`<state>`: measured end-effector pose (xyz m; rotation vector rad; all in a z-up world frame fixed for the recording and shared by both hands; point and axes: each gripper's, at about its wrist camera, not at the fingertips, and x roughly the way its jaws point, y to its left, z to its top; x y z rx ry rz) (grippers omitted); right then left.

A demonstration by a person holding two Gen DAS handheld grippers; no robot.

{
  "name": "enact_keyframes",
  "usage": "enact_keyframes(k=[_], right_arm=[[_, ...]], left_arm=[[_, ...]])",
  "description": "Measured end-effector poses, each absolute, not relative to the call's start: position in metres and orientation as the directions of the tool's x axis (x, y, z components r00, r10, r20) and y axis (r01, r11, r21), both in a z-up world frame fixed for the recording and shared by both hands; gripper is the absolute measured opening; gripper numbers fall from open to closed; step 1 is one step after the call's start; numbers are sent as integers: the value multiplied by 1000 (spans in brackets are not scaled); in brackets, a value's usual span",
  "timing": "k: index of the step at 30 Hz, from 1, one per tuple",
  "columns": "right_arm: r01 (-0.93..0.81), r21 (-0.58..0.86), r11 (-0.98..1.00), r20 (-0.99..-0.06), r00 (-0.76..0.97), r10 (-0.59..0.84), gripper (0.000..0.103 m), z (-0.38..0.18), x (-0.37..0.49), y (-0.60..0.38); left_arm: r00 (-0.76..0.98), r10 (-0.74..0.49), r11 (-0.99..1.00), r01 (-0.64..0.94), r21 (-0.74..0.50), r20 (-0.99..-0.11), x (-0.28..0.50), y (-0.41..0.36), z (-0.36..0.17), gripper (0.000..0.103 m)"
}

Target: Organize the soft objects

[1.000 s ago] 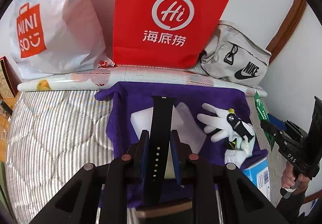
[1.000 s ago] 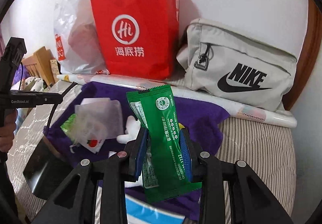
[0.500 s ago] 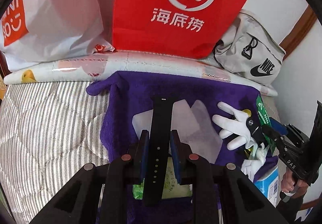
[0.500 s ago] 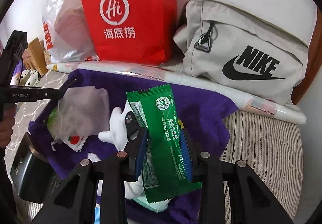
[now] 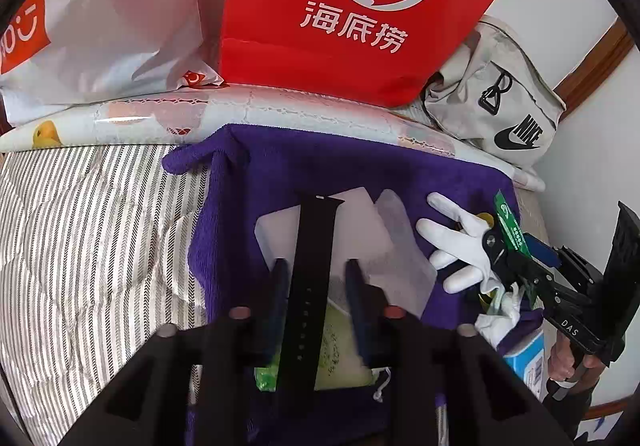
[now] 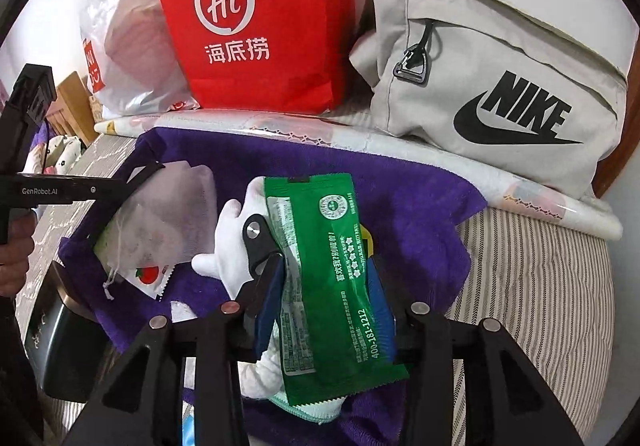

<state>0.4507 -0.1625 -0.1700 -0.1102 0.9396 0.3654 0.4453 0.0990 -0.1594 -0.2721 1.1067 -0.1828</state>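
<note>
My left gripper (image 5: 316,266) has its jaws parted around a black watch strap (image 5: 310,278), which lies between them over a white mesh pouch (image 5: 360,230) on the purple towel (image 5: 280,161). The blurred pads stand apart from the strap. My right gripper (image 6: 326,270) is shut on a green snack packet (image 6: 328,266) and holds it above a white glove (image 6: 228,242) on the towel (image 6: 400,197). The right gripper also shows in the left wrist view (image 5: 516,258), over the glove (image 5: 452,242).
A red paper bag (image 6: 256,21), a white plastic bag (image 6: 120,41) and a grey Nike bag (image 6: 496,85) stand behind a rolled mat (image 5: 160,117). A blue-white box (image 5: 528,362) lies under the towel's right corner. Striped bedding (image 5: 92,246) lies to the left.
My left gripper's jaws have parted and let go of the black strap. Both grippers have moved forward and lower toward the towel. The right gripper keeps hold of the green packet.
</note>
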Motion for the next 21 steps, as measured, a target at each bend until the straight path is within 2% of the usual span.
enact_keyframes(k=[6,8,13,16,21], right_arm=[[-361,51,931,-791,554,258,55,-157,438,-164],[-362,46,931,-786,562,258,64,-151,432,-164],[-351,57,935,-775,575,263,67,-133,413,-166],[-338,60,939,-769,584,259,79,-118,397,-167],[-321,47,946,-742,623,248,79,-86,354,-168]], left_arm=[[454,-255,959,4,-284,-854,431,101,-149,49],[458,-248,961,3,-277,-854,426,100,-145,50],[478,-226,967,6,-254,-849,403,96,-127,56],[504,-200,975,18,-221,-840,382,89,-110,62],[558,-165,983,30,-179,-813,338,76,-75,70]])
